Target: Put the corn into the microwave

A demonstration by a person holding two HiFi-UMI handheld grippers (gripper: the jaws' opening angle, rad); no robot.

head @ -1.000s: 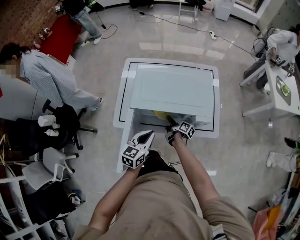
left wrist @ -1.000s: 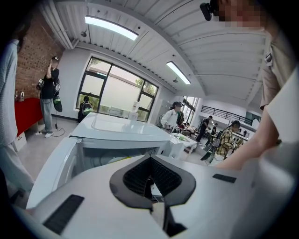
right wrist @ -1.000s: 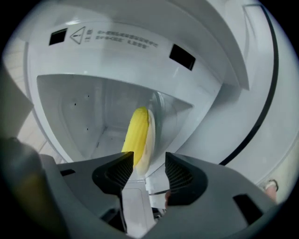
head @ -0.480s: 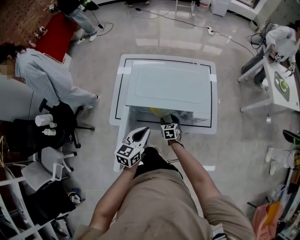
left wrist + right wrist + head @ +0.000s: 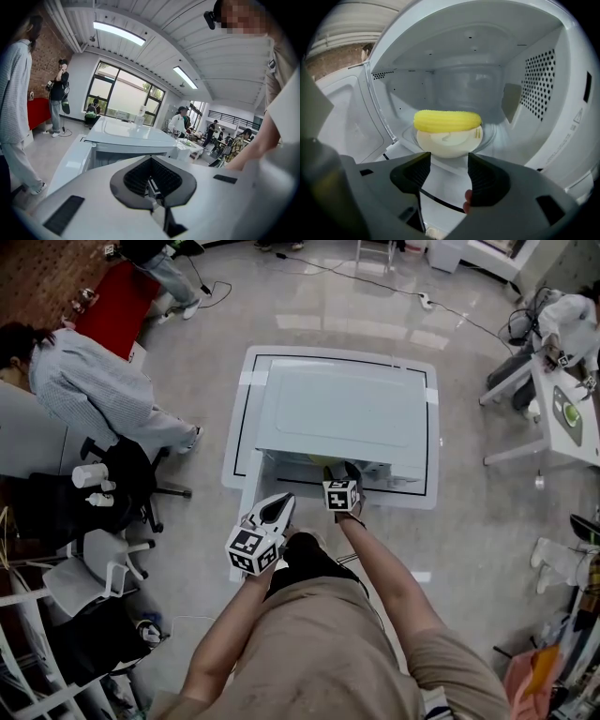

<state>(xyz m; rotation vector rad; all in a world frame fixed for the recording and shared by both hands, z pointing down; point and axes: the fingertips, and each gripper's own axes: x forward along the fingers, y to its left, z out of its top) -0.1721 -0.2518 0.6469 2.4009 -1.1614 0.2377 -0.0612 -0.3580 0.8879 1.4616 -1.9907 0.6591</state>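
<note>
The yellow corn [image 5: 447,120] lies across a cream round dish [image 5: 450,143] on the turntable inside the white microwave [image 5: 347,413]. My right gripper [image 5: 449,164] sits at the oven's mouth, just short of the dish, open with nothing between its pads. In the head view the right gripper [image 5: 339,474] reaches under the oven's front edge, and the corn is hidden there. The left gripper [image 5: 275,510] hovers in front of the open door [image 5: 246,521], apart from everything. Its jaws [image 5: 151,161] are shut and hold nothing.
The microwave stands on a low white table [image 5: 242,409] on a grey floor. A seated person [image 5: 84,381] and office chairs [image 5: 122,484] are at the left. Another white table [image 5: 562,427] with a person stands at the right. A cable [image 5: 375,282] runs across the floor behind.
The right gripper has rolled so its marker cube faces up, and its jaws have spread. The corn seen at the oven's mouth beside the gripper now rests on the dish, free.
</note>
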